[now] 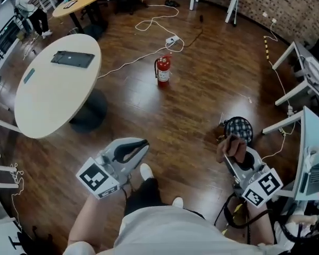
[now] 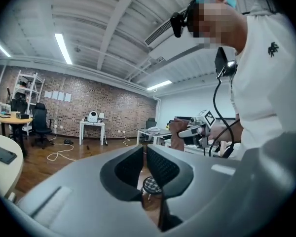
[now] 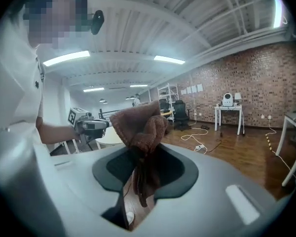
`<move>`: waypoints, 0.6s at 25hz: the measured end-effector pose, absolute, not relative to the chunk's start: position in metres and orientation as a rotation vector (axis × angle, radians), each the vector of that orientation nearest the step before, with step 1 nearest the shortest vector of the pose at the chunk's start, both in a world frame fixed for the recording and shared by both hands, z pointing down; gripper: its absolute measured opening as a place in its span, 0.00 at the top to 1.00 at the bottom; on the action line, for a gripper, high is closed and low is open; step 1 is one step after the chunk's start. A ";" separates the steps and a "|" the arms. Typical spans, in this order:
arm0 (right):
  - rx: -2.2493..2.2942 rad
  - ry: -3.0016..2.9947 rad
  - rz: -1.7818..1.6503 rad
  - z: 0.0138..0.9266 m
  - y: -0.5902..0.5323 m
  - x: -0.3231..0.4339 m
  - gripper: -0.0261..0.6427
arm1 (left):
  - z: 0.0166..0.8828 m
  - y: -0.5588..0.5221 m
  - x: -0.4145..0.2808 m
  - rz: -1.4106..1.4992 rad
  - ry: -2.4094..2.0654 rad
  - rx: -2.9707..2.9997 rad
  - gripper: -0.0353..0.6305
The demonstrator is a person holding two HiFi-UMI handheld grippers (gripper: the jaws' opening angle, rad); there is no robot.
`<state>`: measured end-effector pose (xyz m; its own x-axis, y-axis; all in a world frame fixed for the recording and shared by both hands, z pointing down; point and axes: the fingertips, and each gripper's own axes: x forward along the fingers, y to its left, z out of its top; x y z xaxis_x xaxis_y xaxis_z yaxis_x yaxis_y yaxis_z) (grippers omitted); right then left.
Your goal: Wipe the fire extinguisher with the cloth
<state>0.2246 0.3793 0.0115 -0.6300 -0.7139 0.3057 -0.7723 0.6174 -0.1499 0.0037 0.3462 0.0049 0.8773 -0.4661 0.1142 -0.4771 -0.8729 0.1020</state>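
Extinguisher (image 1: 163, 70): red cylinder with a pale label and dark fittings at the top. It is standing upright on the wooden floor (image 1: 202, 100), well apart from the cloth.

Cloth (image 3: 138, 122): brown, coarse-textured, bunched. It is sitting in the right claw (image 3: 140, 157), whose jaws are clamping its middle. A crumpled wad is bulging above the jaws and a tail is hanging below.
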 end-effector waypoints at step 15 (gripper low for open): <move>1.319 -2.674 0.231 -0.040 0.515 0.291 0.80 | -0.041 0.485 0.078 0.055 -0.659 2.982 0.92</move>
<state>0.2907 0.5148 -0.0396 -0.6020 -0.7725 0.2021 -0.7957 0.6015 -0.0710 0.0782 0.4854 -0.0408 0.9063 -0.4191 0.0537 -0.4222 -0.9032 0.0774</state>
